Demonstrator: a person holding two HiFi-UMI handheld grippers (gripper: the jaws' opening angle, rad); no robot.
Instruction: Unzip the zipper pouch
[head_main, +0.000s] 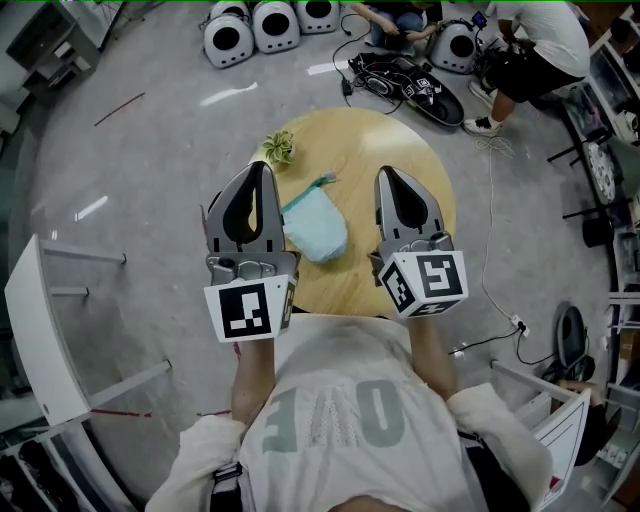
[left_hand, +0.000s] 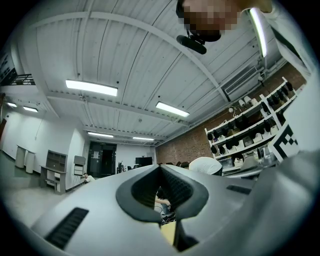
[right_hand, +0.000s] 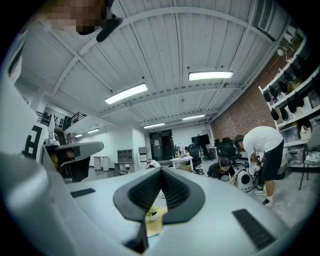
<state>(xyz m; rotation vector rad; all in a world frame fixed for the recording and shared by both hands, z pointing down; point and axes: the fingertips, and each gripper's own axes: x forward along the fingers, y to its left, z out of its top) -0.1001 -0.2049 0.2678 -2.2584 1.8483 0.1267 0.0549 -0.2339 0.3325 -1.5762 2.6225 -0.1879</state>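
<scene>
The zipper pouch (head_main: 315, 230), pale teal, lies flat near the middle of the round wooden worktop (head_main: 400, 150), with a small potted plant (head_main: 279, 147) just beyond it. Its zipper edge runs obliquely, from a point close beside the left gripper (head_main: 262, 168) away toward the far right, where a darker tab (head_main: 325, 180) sticks out. The rounded body bulges back toward the person.

In the head view the pouch sits between the two grippers and below them, its near corner just beside the left one. The right gripper (head_main: 385, 172) stands well apart from it across bare wood. The left hand is therefore the nearer to the pouch.

Both grippers have their jaws closed together with nothing between the pads. Both point out across the room, not down, so each gripper view shows ceiling and room, with only a sliver of worktop through the gap behind the pads.

Whether the zipper is closed or already drawn open is too small to tell. The scene fits a zipped pouch waiting as well as an opened one left lying. Any reach for it would go forward and down.
</scene>
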